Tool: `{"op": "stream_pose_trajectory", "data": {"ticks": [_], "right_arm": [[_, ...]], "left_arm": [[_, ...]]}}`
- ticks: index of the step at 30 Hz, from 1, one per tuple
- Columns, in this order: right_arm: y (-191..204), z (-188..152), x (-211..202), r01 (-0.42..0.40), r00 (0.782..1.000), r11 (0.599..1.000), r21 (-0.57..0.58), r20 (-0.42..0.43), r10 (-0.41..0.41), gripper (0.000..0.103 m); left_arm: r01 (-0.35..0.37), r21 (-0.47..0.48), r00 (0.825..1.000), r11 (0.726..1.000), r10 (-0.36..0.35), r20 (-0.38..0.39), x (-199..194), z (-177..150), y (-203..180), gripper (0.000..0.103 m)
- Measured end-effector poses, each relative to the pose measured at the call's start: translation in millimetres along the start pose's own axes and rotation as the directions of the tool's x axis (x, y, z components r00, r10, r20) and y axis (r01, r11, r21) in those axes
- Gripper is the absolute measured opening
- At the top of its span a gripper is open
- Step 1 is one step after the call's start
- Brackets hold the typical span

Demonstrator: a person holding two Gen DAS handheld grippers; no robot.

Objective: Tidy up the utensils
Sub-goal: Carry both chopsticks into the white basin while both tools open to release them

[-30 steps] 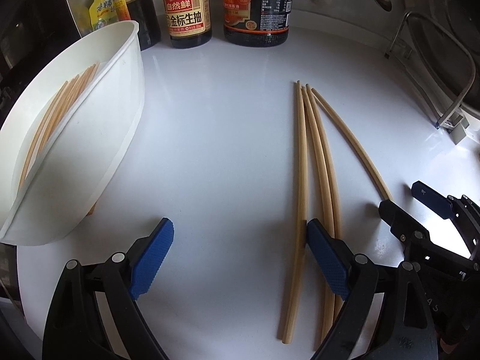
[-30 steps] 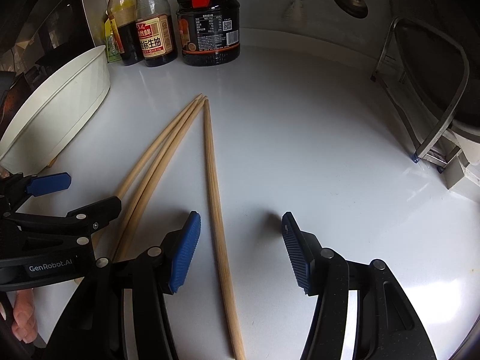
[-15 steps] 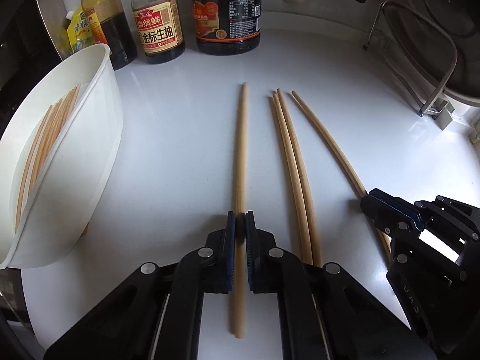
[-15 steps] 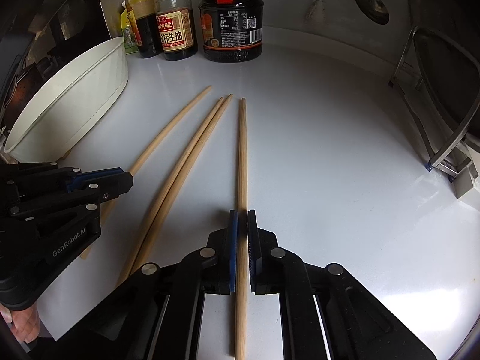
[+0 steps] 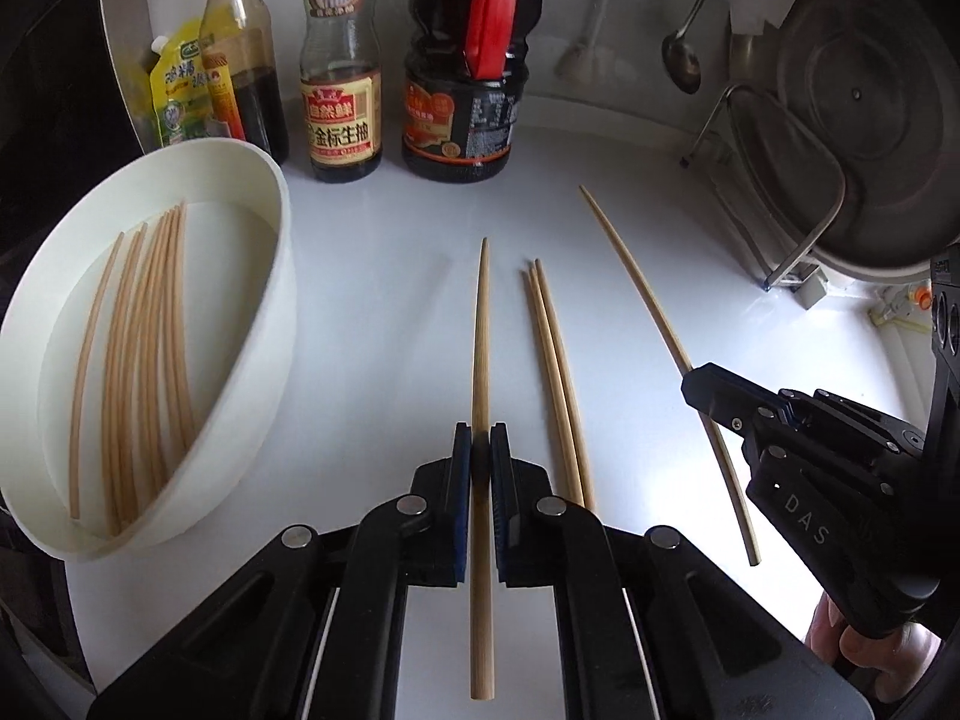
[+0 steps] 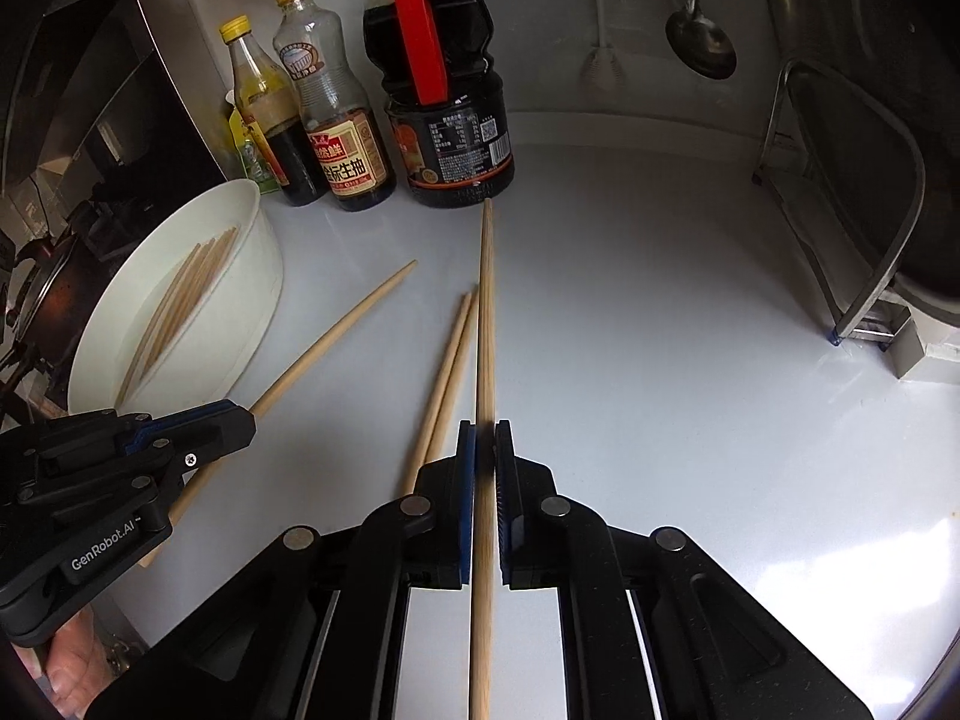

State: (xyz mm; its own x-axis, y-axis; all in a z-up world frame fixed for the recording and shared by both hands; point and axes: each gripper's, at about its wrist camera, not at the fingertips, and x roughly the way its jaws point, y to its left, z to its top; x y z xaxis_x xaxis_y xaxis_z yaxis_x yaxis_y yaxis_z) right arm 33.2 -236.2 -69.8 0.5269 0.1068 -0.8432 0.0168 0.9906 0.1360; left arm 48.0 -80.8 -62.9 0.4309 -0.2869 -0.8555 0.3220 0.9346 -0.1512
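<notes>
On the left sits the white bowl [image 5: 264, 324] of chopsticks (far bottles behind), my left gripper [image 5: 480, 450] clamps one chopstick [image 5: 480, 348], a loose pair [image 5: 555, 372] lies between, and my right gripper [image 6: 485, 450] clamps another chopstick [image 6: 486, 312].

- Left gripper [image 5: 481, 450] fingers [image 5: 461, 468] clamp one chopstick [image 5: 480, 360].
- Two chopsticks [image 5: 555, 372] lie on the white worktop [image 5: 384, 324].
- White bowl [image 5: 264, 360] holds more chopsticks [image 5: 138, 348].
- Right gripper [image 5: 780, 414] grips another chopstick [image 5: 636, 288].
</notes>
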Motion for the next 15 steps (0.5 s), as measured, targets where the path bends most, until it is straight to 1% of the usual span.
{"op": "stream_pose_trajectory", "data": {"ticks": [4,7,9,12,15], "right_arm": [[32,23,-12,-0.013,0.999,0.999,-0.037,0.035,0.014,0.006],[58,40,-15,-0.057,0.997,0.997,-0.053,0.050,0.060,0.006],[79,50,-13,-0.081,0.995,0.994,-0.076,0.057,0.086,0.006],[112,63,-3,-0.117,0.991,0.986,-0.114,0.052,0.124,0.006],[145,76,16,-0.166,0.986,0.977,-0.136,0.013,0.169,0.006]], "left_arm": [[0.006,-0.043,0.998,0.999,-0.003,0.059,-33,13,33,0.007],[-0.006,-0.075,0.995,0.997,0.014,0.104,-56,22,61,0.007],[-0.022,-0.097,0.991,0.995,0.034,0.128,-69,28,79,0.007],[-0.067,-0.131,0.985,0.989,0.086,0.148,-79,32,113,0.007],[-0.111,-0.173,0.981,0.979,0.136,0.141,-81,33,152,0.007]]}}
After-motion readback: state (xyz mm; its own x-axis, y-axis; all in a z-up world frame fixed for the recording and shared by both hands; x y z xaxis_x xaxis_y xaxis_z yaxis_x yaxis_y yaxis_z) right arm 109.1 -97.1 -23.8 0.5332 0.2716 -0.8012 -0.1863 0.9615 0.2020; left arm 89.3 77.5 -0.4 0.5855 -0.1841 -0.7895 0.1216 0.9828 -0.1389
